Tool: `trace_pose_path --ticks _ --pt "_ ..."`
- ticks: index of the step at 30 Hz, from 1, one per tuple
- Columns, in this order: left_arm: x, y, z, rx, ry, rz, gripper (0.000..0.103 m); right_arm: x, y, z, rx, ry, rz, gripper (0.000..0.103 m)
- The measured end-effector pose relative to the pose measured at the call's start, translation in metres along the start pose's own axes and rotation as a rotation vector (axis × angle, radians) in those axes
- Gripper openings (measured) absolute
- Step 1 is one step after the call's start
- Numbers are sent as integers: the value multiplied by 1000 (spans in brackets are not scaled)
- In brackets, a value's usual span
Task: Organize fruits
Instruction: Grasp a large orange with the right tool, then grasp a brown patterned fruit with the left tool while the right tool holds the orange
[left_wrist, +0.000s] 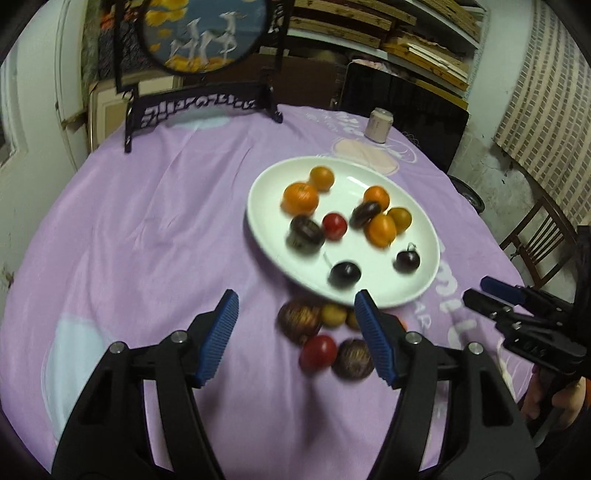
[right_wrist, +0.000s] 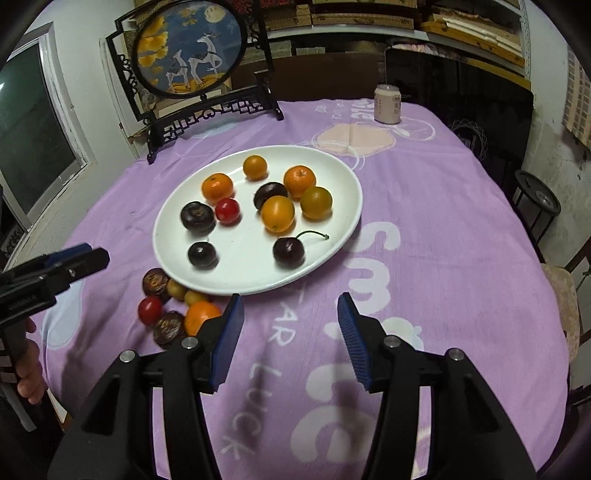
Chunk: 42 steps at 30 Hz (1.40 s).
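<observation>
White plate: gathers sorted fruit.
Loose fruit: heaped off its near rim, awaiting pickup.
Left gripper: spread, empty, facing the heap.
Right gripper: spread, empty.

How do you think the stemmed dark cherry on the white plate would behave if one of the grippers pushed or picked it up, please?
The dark cherry is round and glossy, so it would probably roll across the smooth white plate when nudged. Its sheen suggests that it could slip between the pads. The thin curved stem looks floppy and a poor place to grip.
</observation>
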<state>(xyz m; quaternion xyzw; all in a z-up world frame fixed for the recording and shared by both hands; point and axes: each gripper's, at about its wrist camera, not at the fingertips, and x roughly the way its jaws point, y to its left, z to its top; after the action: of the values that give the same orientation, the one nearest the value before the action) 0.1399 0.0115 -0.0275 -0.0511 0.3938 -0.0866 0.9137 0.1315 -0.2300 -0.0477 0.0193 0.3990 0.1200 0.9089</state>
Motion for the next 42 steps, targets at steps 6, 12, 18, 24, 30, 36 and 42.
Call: trace_pose_path --ticks 6,12,18,24,30,36,42 --pt "-14 9 -18 -10 -10 2 68 -7 19 -8 -41 8 15 55" --pt "-12 21 -41 -11 33 19 70 16 47 -26 -99 94 59 55" --pt "-7 33 -62 -26 82 20 70 47 64 -33 -142 146 22 55" --pt "-9 40 -68 -36 84 14 71 68 70 -30 -165 152 -4 55" --pt "-5 34 -69 -21 98 9 71 75 76 -23 -182 133 32 37" --pt "0 4 -69 39 124 -46 71 57 58 -28 -121 129 36 37" --pt "27 -38 -71 109 194 -69 70 29 22 -38 -47 91 22 37"
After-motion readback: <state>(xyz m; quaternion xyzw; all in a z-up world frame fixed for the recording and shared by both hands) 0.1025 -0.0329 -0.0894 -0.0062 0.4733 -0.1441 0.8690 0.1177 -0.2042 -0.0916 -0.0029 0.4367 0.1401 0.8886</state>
